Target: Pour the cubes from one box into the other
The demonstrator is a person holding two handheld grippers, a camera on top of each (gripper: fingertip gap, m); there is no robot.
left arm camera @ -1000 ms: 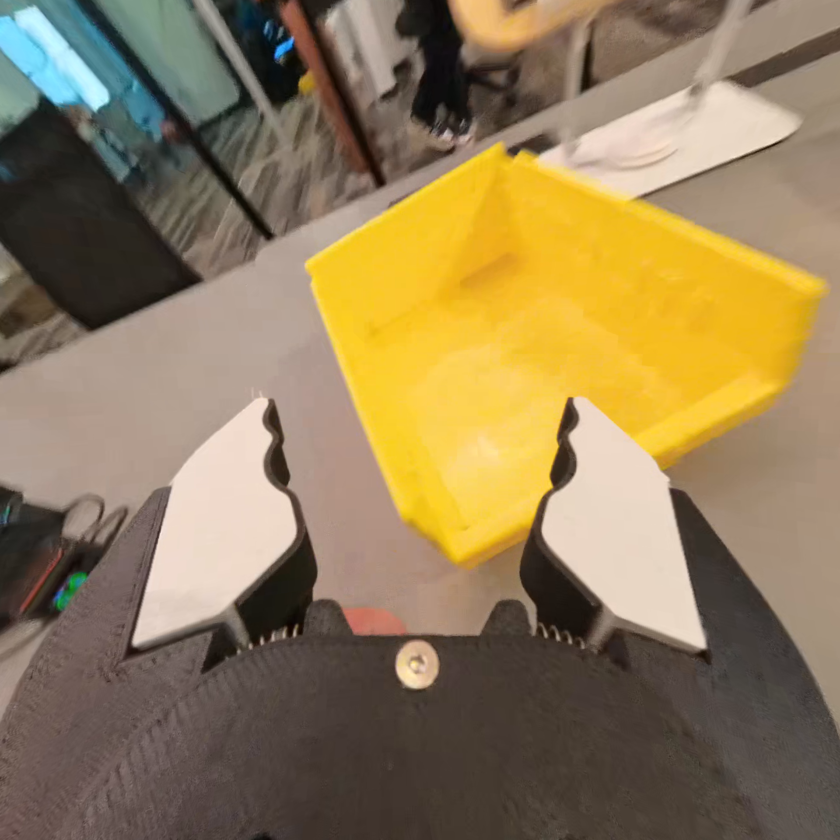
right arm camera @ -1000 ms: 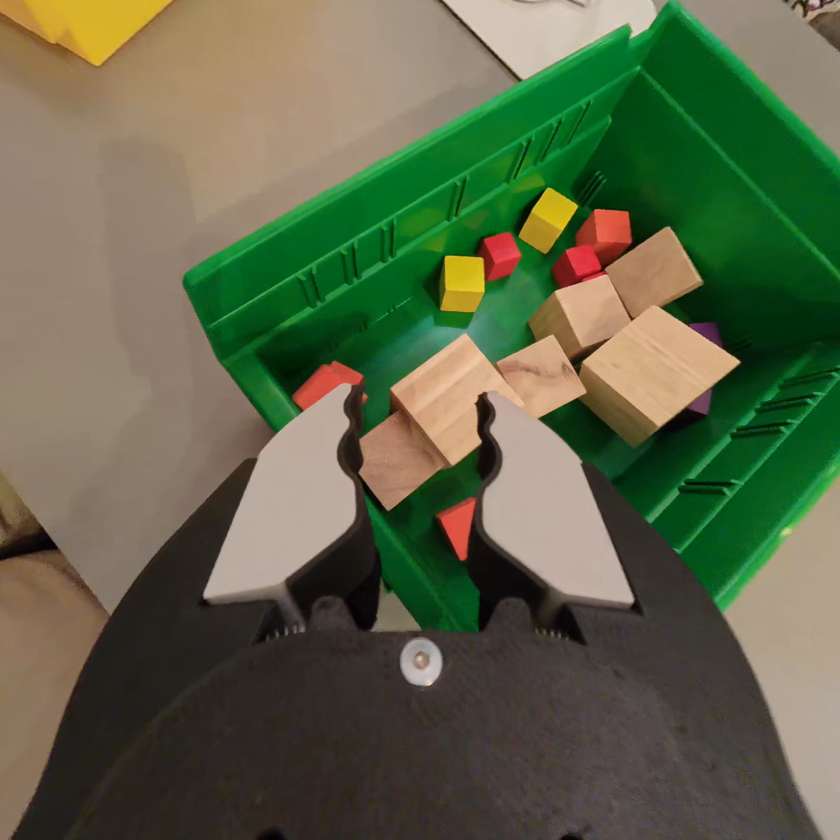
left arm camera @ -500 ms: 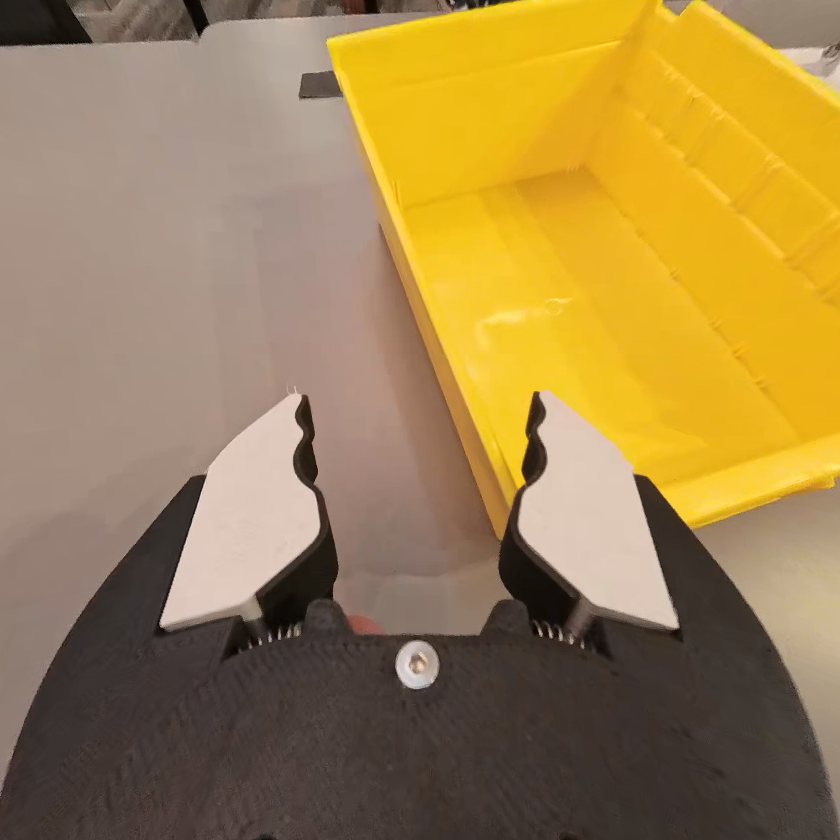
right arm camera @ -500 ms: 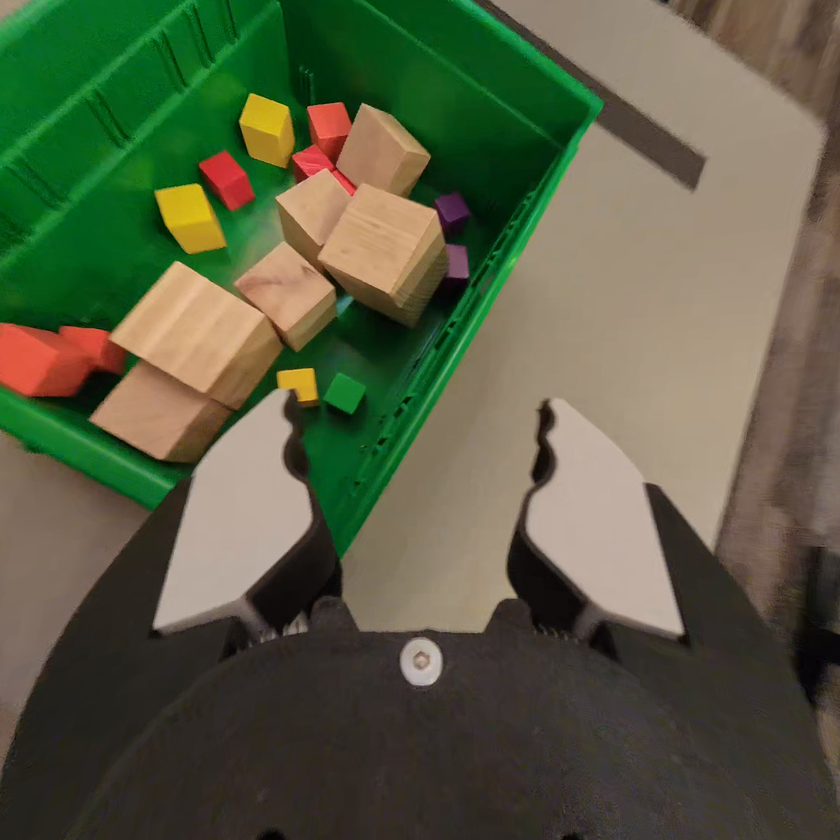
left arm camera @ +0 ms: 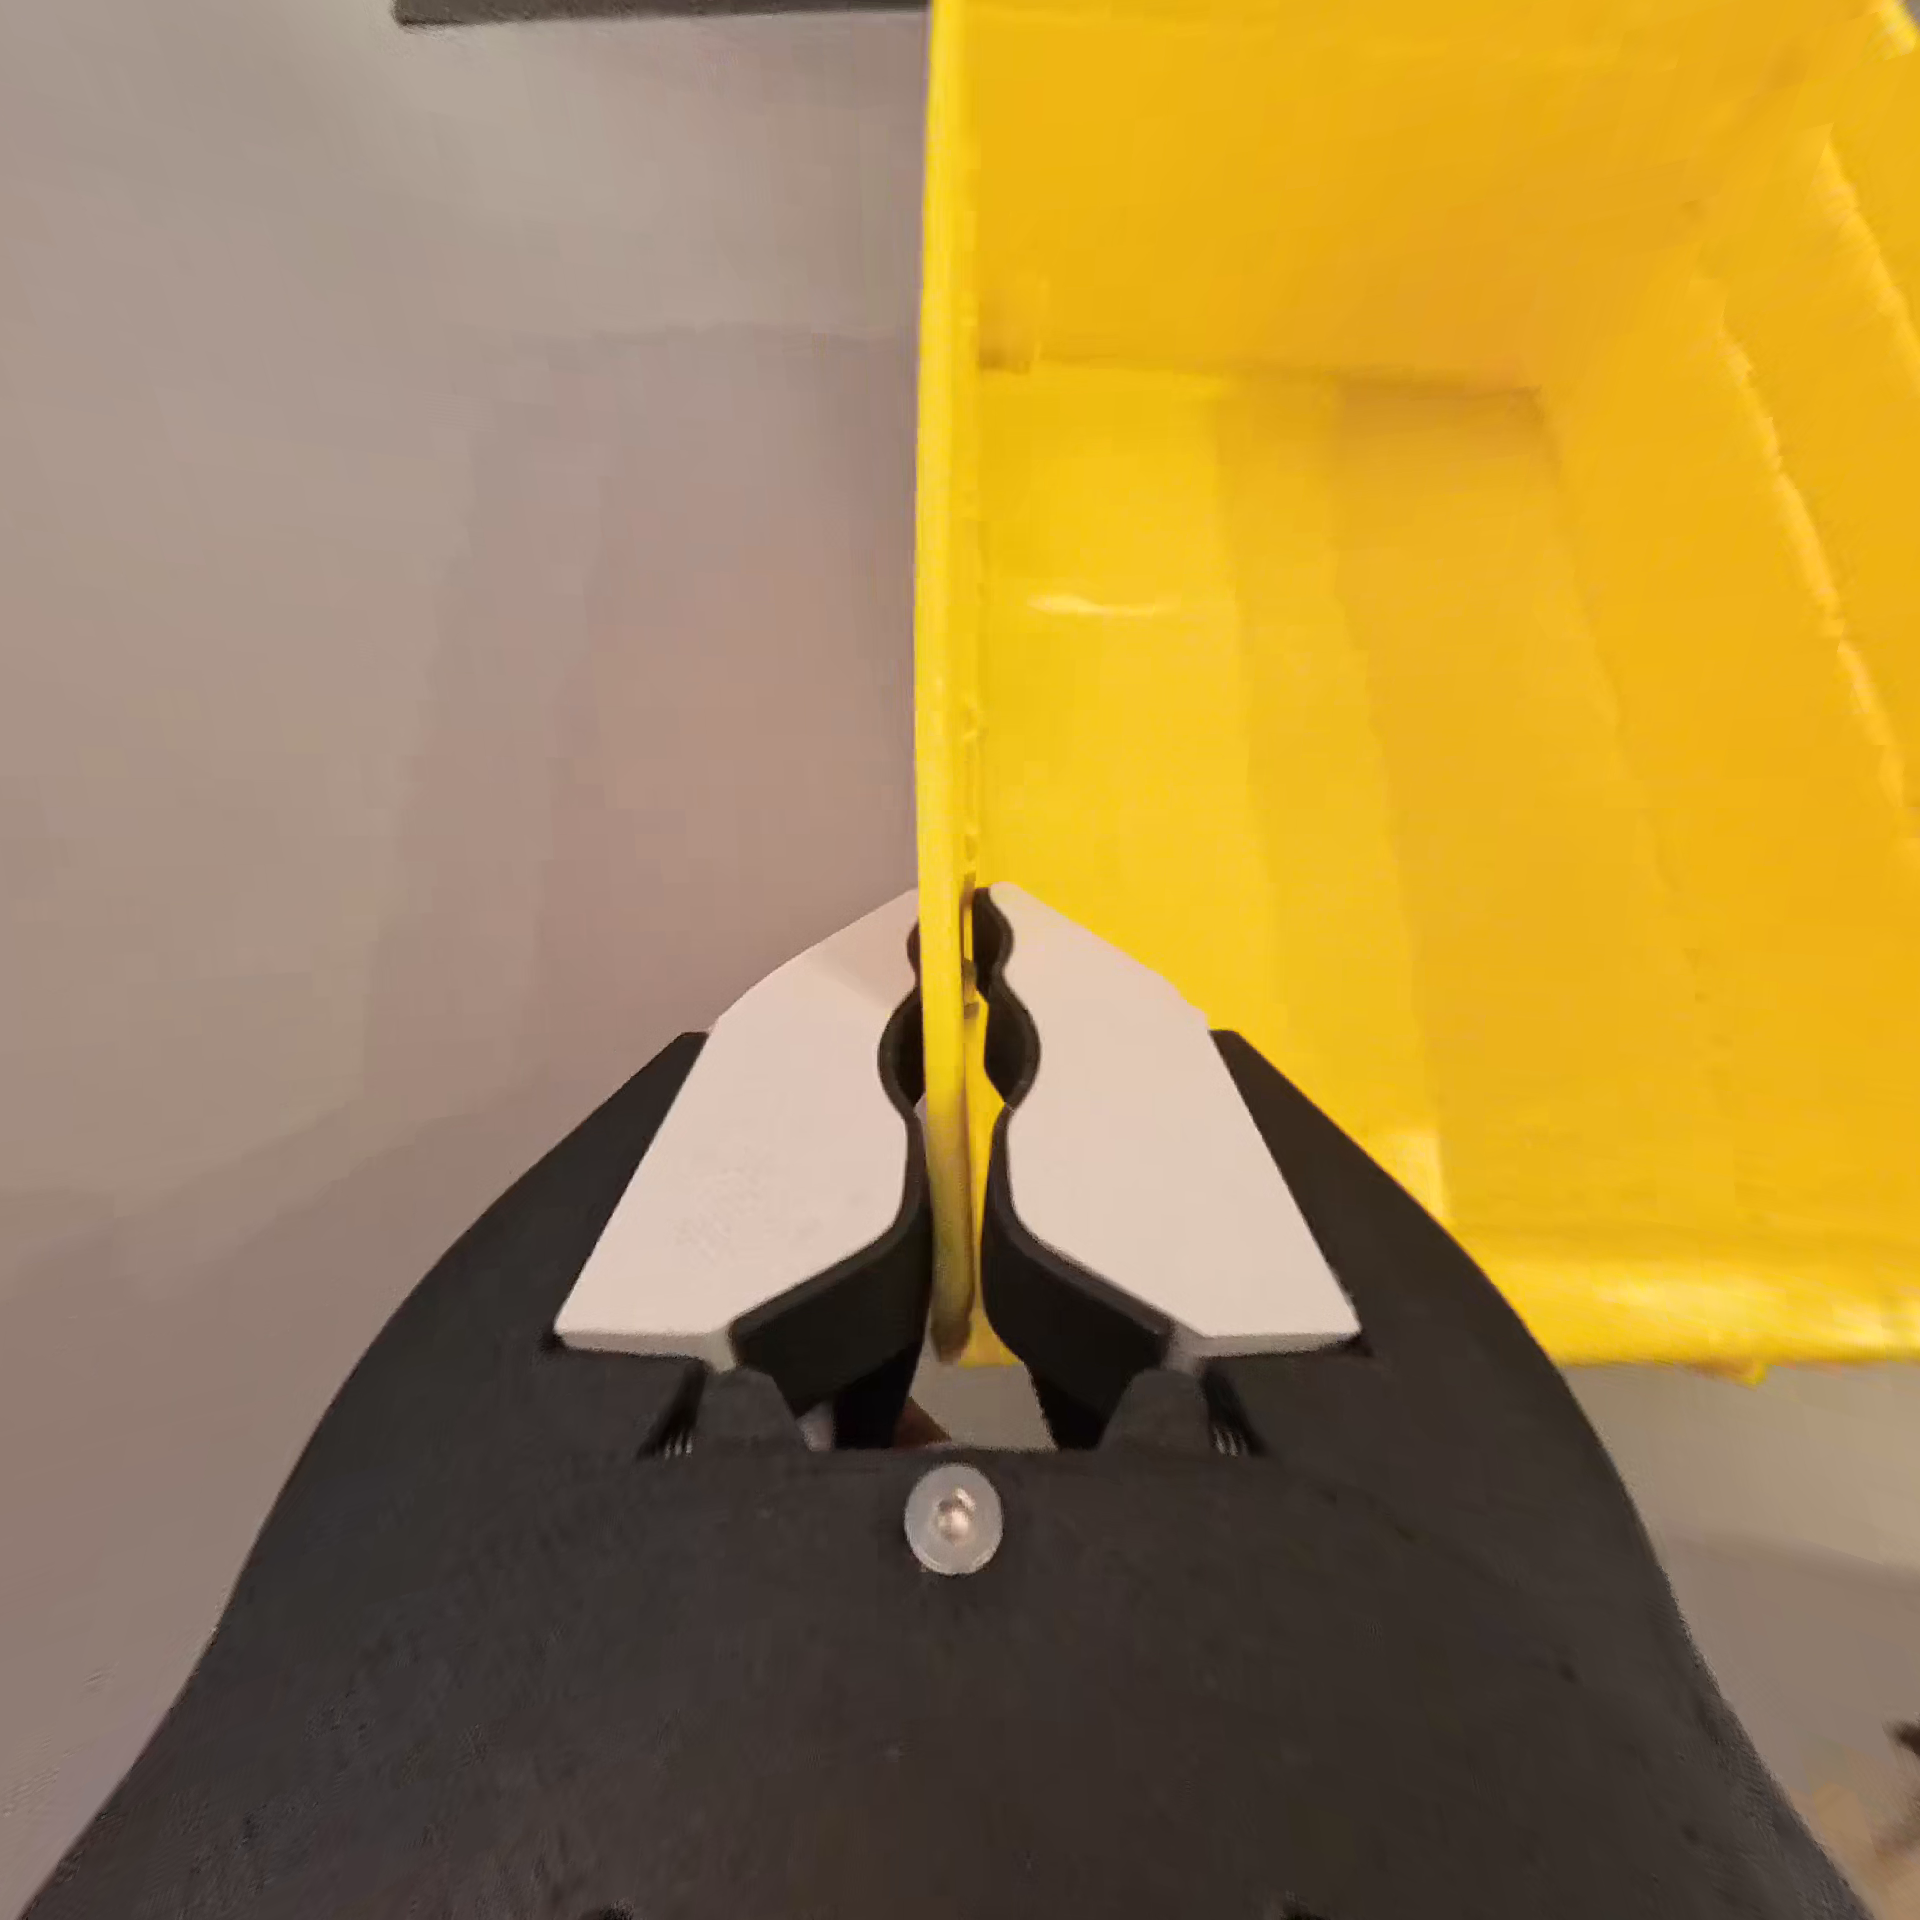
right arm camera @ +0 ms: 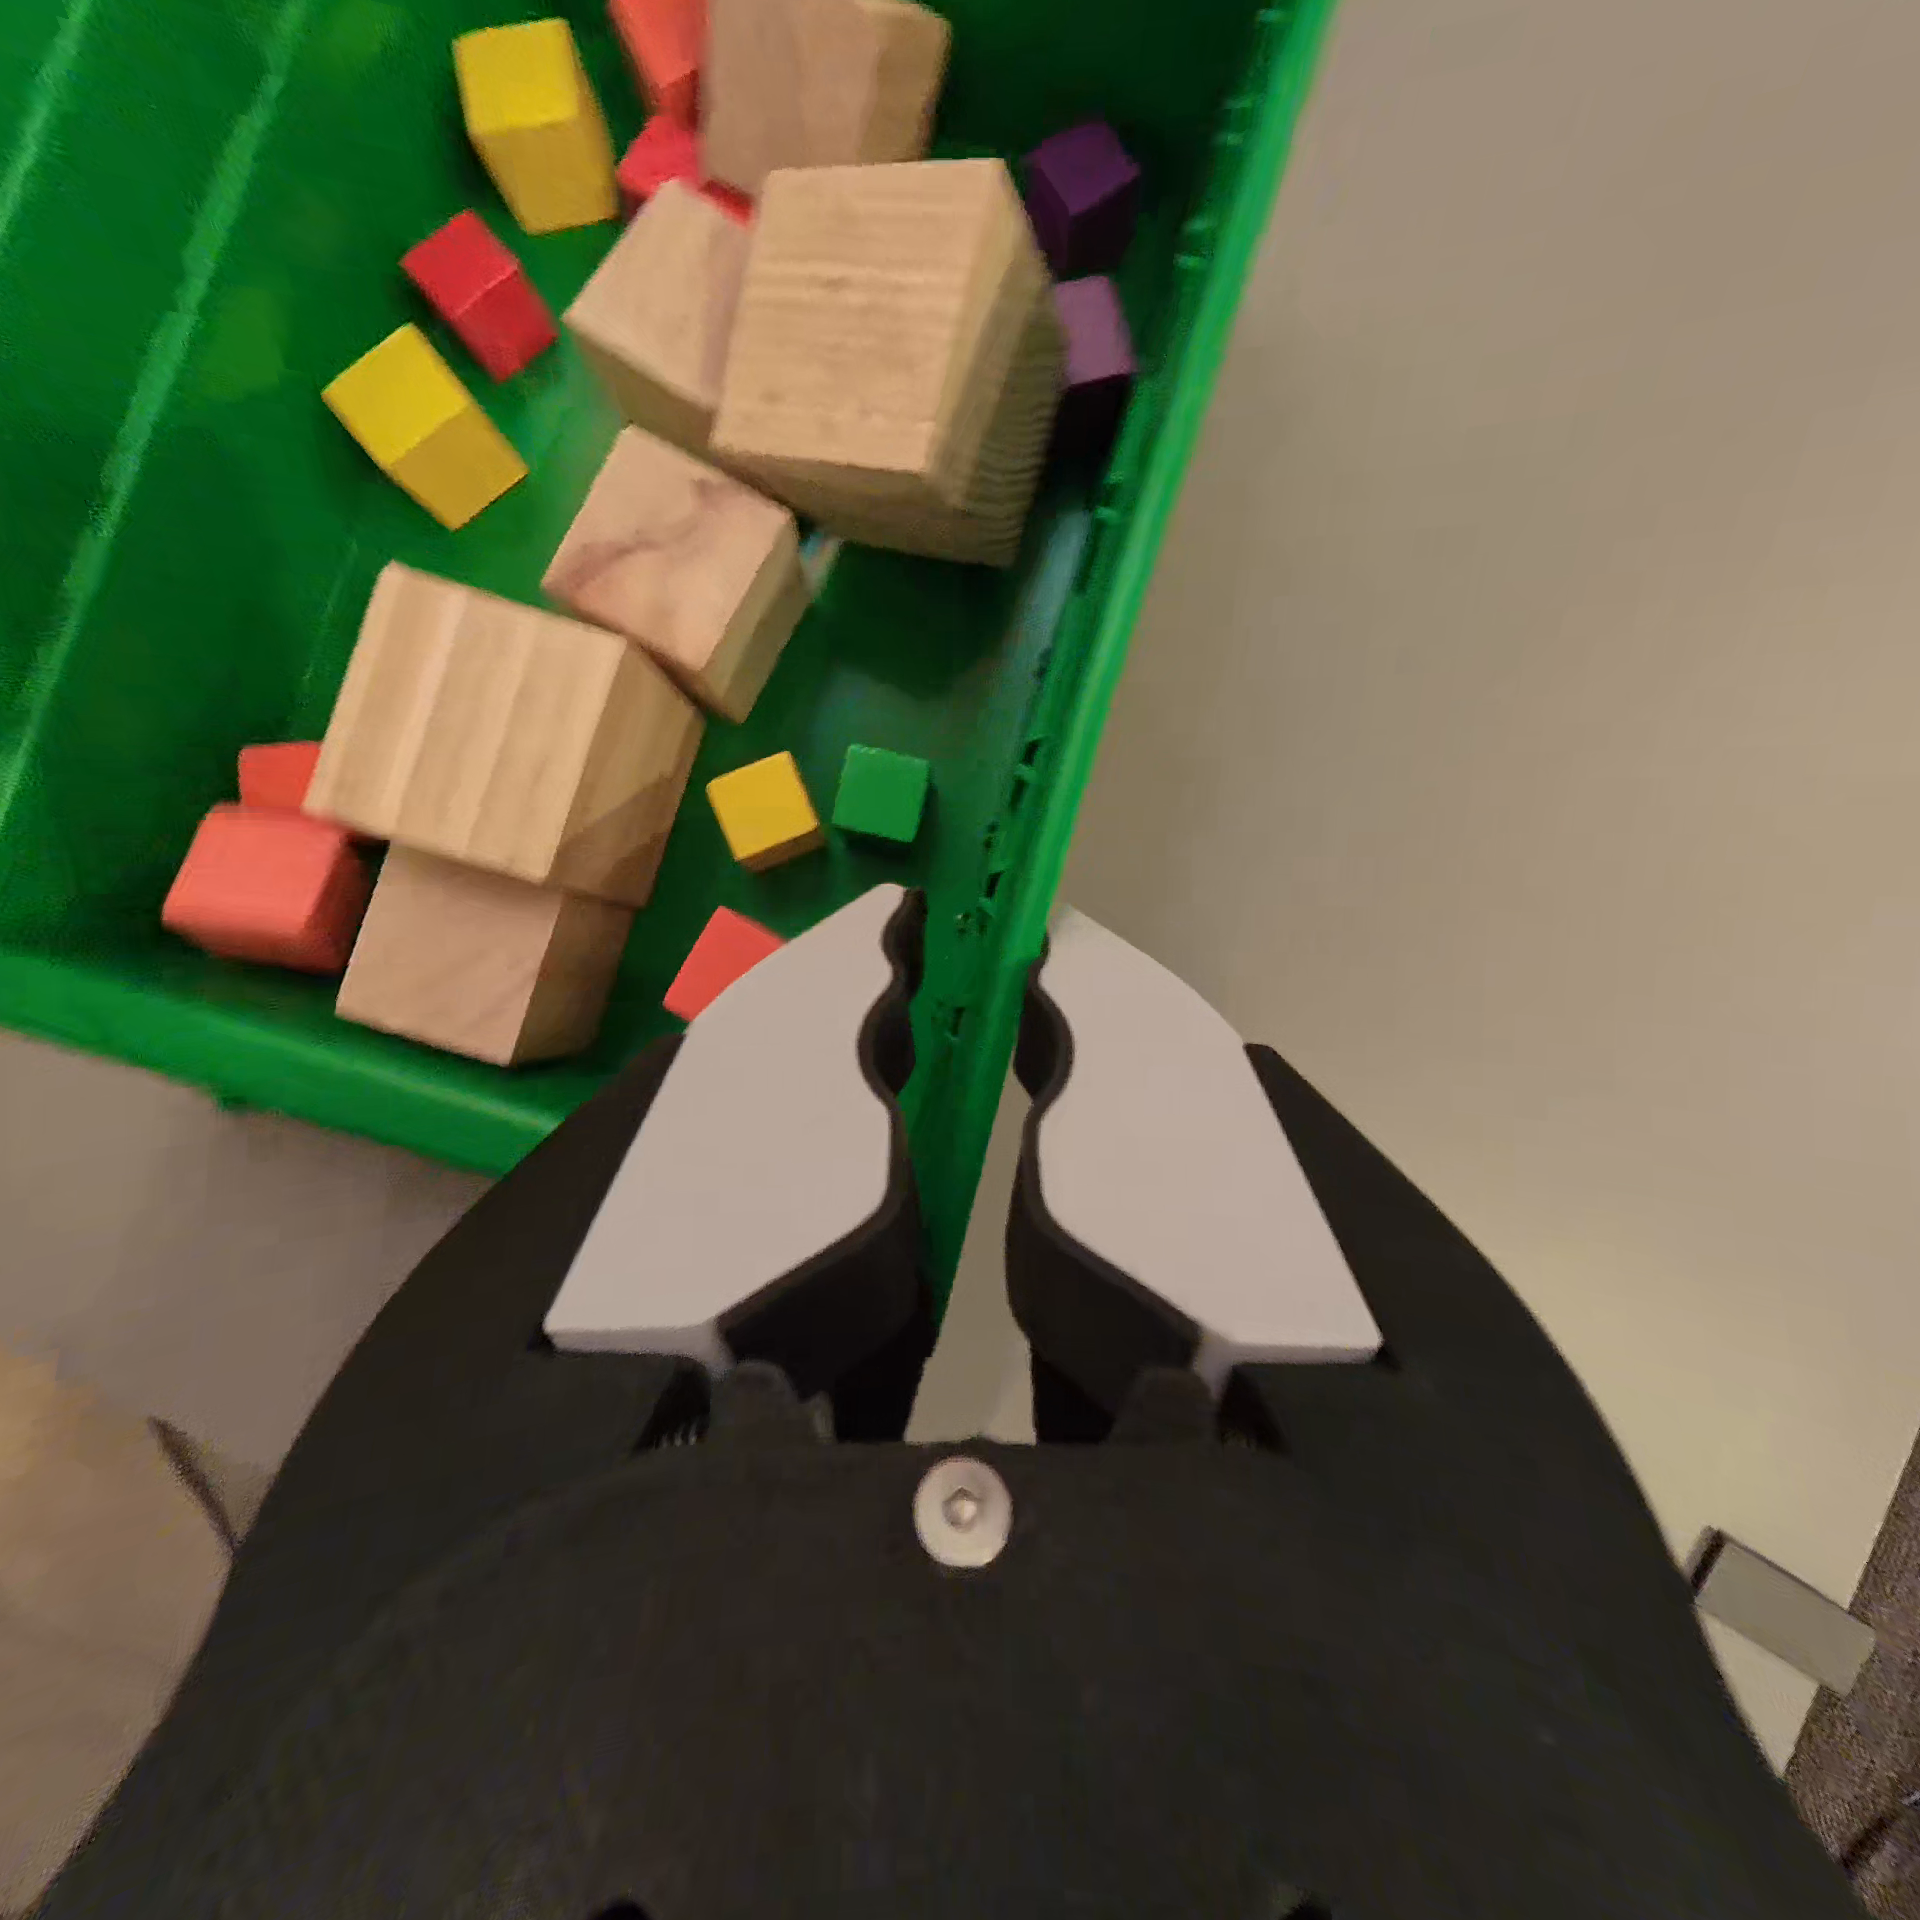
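On the grey table (left arm camera: 416, 623), left gripper (left arm camera: 951, 914) clamped the yellow box (left arm camera: 1351, 727) wall; right gripper (right arm camera: 971, 925) clamped the green box (right arm camera: 1091, 644) wall, cubes (right arm camera: 883, 343) inside; no writing showed.

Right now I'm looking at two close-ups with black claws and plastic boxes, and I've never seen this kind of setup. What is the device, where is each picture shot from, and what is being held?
There is no robot arm: a person holds a two-finger gripper in each hand, and each carries a camera looking forward along its fingers.

In the left wrist view, the left gripper is shut on the side wall of the yellow box, one finger inside, one outside. What shows of its inside is empty.

In the right wrist view, the right gripper is shut on the side wall of the green box in the same way. That box holds wooden cubes and smaller coloured cubes.

Both boxes are over a grey table.
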